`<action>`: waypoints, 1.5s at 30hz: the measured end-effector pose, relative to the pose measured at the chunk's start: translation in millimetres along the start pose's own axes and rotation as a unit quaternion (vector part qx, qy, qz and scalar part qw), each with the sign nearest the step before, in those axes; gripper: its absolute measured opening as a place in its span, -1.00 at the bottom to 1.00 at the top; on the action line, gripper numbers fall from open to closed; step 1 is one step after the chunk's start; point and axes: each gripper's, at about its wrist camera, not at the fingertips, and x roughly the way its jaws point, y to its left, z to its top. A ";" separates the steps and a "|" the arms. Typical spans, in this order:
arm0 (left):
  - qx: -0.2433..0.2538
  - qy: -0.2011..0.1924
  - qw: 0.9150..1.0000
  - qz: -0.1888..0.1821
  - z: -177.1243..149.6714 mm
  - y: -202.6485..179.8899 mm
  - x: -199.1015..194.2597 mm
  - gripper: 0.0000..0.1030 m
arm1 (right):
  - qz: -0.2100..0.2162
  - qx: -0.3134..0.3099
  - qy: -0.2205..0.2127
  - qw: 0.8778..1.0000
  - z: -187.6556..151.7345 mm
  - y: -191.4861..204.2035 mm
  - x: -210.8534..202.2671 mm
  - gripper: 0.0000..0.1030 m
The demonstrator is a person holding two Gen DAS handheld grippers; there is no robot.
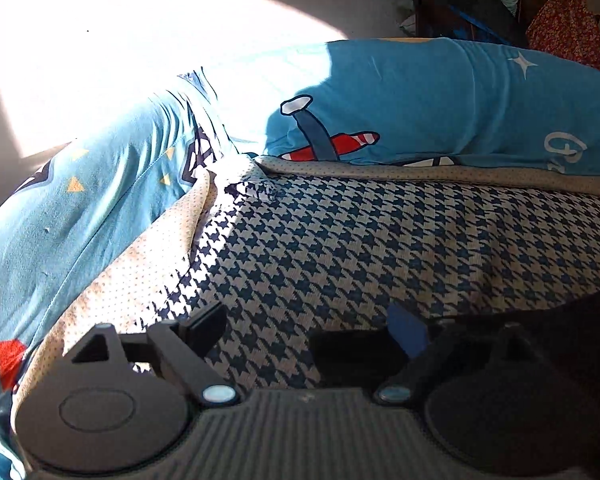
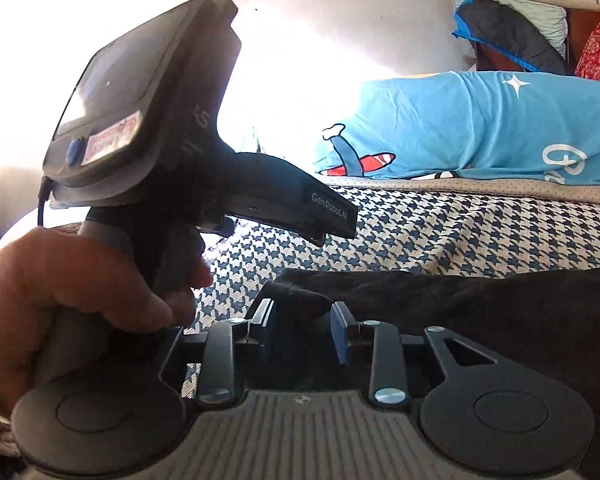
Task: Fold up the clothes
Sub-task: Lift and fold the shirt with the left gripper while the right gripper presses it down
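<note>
Houndstooth bed cover (image 1: 380, 248) under both grippers, sunlit wall beyond.
We see right gripper (image 2: 302, 330) pinching dark garment (image 2: 480, 304); left gripper (image 1: 308, 332) spread wide beside it. Fold stage undetermined.

A: Cover (image 1: 380, 256) is showing a navy-and-cream houndstooth; its edge band (image 1: 112, 280) is reading beige with small dark dots.

B: Sheet (image 1: 460, 96) is showing bright blue with a red, white and navy plane print (image 1: 324, 136), a white star (image 1: 522, 63) and white lettering. Garment (image 2: 480, 312) is reading plain black.

A: Right gripper (image 2: 302, 334) is showing black with blue pads (image 2: 342, 334). Floral cloth (image 1: 568, 28) is showing red.
</note>
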 end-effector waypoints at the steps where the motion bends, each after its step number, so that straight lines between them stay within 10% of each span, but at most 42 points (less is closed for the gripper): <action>1: -0.005 -0.004 1.000 0.009 1.2 2.2 -1.9 0.87 | 0.002 0.000 -0.002 1.000 0.1 -1.2 -4.0 -0.39; 13: -0.012 0.049 0.992 -0.116 -17.1 -31.3 -8.6 0.88 | -0.069 0.056 0.001 0.996 6.1 -49.0 -39.0 -0.27; 33: 0.022 0.081 0.986 -0.143 -41.4 -67.6 -7.2 0.99 | -0.191 0.136 -0.023 0.972 41.4 -204.4 -91.5 -0.19; 45: 0.028 0.091 0.981 -0.168 -38.4 -84.0 -1.0 1.00 | -0.234 0.147 -0.010 0.961 36.1 -286.4 -107.6 0.19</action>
